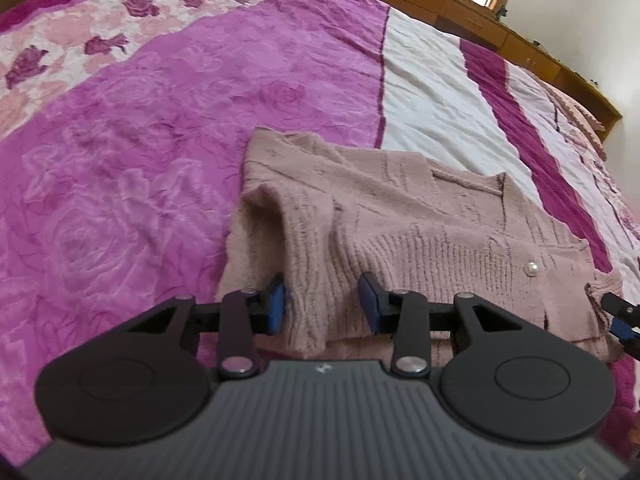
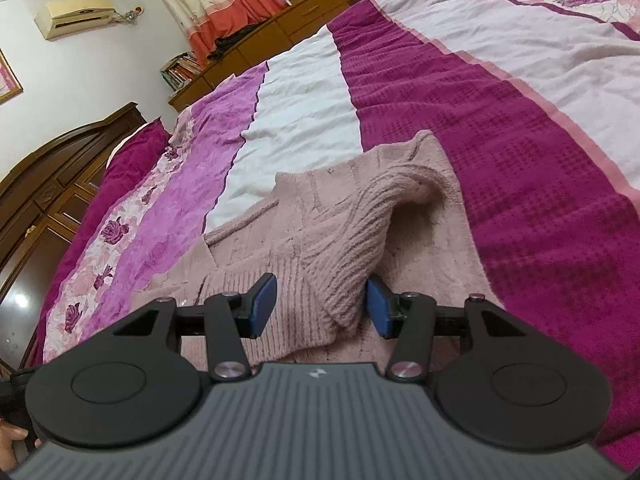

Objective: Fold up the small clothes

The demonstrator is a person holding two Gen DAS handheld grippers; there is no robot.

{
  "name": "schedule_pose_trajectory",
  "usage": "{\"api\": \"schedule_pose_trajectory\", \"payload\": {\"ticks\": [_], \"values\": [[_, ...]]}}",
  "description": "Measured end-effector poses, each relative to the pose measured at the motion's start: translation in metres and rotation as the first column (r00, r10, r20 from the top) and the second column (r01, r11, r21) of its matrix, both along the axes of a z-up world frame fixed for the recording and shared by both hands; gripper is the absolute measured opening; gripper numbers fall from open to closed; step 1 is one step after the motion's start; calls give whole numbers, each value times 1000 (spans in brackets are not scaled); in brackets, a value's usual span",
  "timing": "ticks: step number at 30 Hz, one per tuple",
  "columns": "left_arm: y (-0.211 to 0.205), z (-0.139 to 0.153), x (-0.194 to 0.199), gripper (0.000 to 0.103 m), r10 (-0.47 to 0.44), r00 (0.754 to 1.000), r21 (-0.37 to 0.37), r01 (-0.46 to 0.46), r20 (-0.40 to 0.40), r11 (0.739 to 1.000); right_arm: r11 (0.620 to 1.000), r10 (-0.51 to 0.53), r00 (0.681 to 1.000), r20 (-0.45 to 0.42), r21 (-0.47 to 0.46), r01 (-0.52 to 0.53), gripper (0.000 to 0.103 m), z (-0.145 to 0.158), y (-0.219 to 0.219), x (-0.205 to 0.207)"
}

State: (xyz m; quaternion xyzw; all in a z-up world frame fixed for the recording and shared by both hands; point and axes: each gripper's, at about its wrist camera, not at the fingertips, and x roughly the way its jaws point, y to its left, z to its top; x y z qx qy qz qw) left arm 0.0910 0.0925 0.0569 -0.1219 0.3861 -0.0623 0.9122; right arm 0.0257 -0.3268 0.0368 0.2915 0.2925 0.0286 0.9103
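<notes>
A pink knit cardigan [image 1: 420, 208] lies flat on the bed, with a pearl button [image 1: 531, 269] near its ribbed hem. In the left wrist view one sleeve [image 1: 308, 248] arches up and its cuff hangs between the blue pads of my left gripper [image 1: 323, 304]. The left pad touches it, a narrow gap shows at the right pad, and the jaws stand open. In the right wrist view the other sleeve [image 2: 360, 232] of the cardigan [image 2: 288, 216] drapes between the pads of my right gripper [image 2: 320, 307]. It rests against the right pad only, clear of the left pad, and the jaws are open.
The bedspread [image 1: 160, 140] has magenta, floral and white stripes [image 2: 304, 120]. A wooden headboard with drawers [image 1: 460, 4] runs along the far side under a window. A dark wardrobe [image 2: 48, 184], books [image 2: 182, 70] and a wall air conditioner [image 2: 76, 16] are at the left. A person's hand [image 2: 12, 436] shows bottom left.
</notes>
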Motion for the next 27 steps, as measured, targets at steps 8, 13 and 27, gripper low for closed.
{"api": "schedule_pose_trajectory", "payload": {"ticks": [8,13,27], "values": [[7,9,11,13,-9,999,-133,14,36,991,997,22,999,37,68,-24,12,5,-10,14],[15,22,30,12,72,995,-177,-59,69,982,991,-34,994,108,136,19,12,19,-22,32],[27,7,118,14,213,977,-201,-212,-20,956,976,-181,982,52,133,173,45,0,-27,117]]}}
